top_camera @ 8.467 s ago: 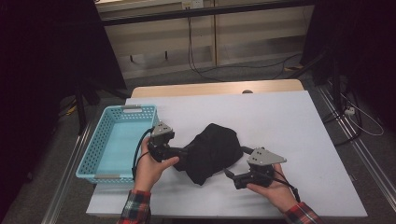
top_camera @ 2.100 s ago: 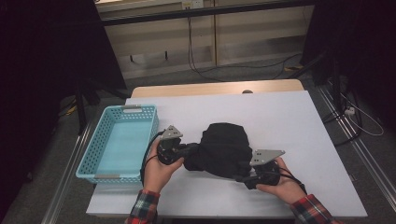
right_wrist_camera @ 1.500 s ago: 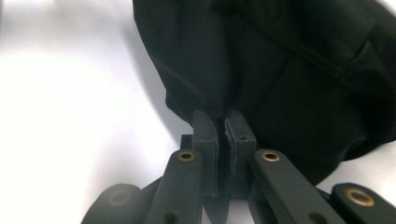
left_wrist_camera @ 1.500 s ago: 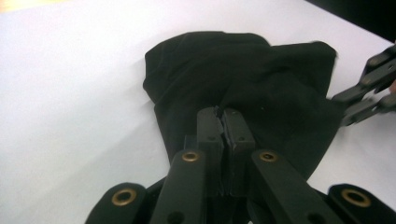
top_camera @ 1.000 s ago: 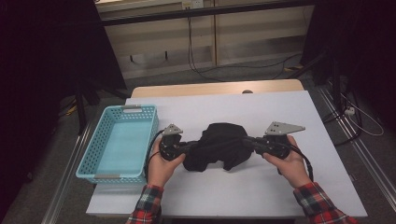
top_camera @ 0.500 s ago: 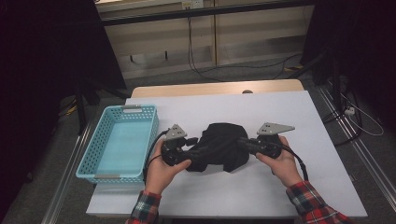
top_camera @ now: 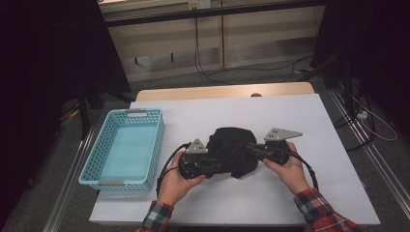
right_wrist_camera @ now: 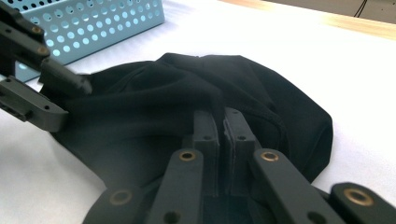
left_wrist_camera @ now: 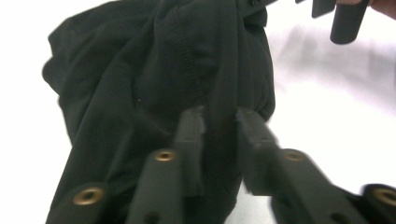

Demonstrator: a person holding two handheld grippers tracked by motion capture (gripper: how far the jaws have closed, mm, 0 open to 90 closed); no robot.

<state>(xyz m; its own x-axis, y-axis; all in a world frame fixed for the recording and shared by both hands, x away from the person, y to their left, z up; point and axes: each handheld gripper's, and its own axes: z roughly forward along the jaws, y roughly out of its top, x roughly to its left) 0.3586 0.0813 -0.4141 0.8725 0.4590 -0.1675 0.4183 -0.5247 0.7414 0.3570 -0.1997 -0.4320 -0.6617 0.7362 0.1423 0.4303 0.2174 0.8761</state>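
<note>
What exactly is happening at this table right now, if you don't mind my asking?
A person is handling a black garment on the white table with a hand-held tool in each hand. The right tool is shut on a fold of the cloth. The left tool has just been closing, with cloth between its jaws, and now pinches a fold. A light blue basket stands to the left, with nothing in it.

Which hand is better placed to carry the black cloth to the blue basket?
Left, probably. The left gripper is shut on the black cloth on the side nearer the blue basket. The right gripper also pinches a fold, but it works from the far side.
</note>
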